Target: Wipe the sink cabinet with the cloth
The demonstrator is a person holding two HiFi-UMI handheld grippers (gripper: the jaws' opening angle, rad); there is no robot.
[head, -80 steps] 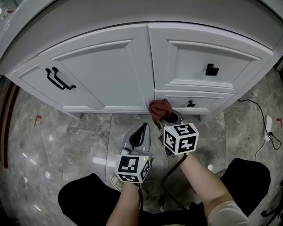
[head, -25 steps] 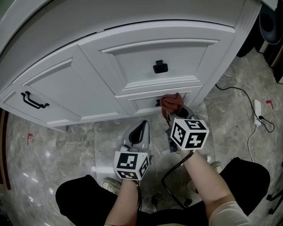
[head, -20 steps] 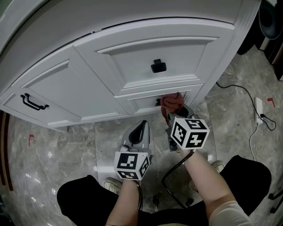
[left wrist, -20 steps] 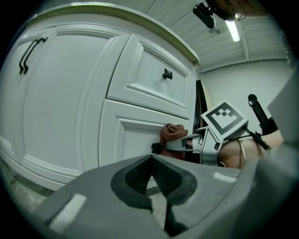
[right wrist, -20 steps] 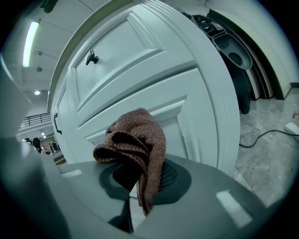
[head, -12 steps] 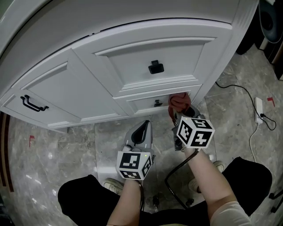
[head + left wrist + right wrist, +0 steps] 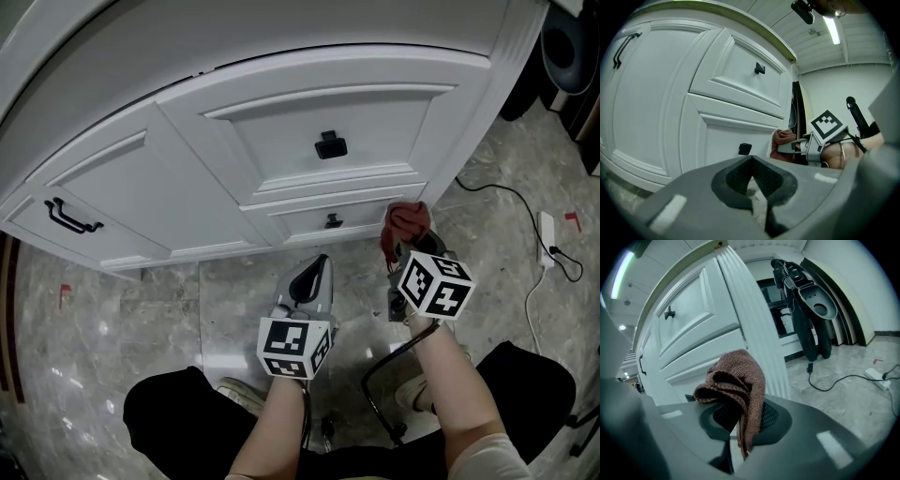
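Observation:
The white sink cabinet (image 7: 319, 112) fills the upper part of the head view, with a black knob (image 7: 330, 145) on its upper drawer and a smaller knob (image 7: 332, 221) on the low drawer. A reddish-brown cloth (image 7: 406, 223) is bunched in my right gripper (image 7: 401, 246), which is shut on it beside the cabinet's right bottom corner. In the right gripper view the cloth (image 7: 736, 380) hangs between the jaws in front of the fluted corner post (image 7: 754, 329). My left gripper (image 7: 312, 281) is shut and holds nothing, low in front of the cabinet; in its own view the jaws (image 7: 751, 180) meet.
A door with a black bar handle (image 7: 70, 215) is at the left. A power strip (image 7: 547, 232) and cable (image 7: 497, 192) lie on the marble floor at the right. A metal stool frame (image 7: 380, 384) stands under my arms. Dark equipment (image 7: 806, 301) leans against the wall right of the cabinet.
My right gripper has carried the cloth rightwards along the low drawer, from near the small knob to the cabinet's right corner. The left gripper has shifted slightly right.

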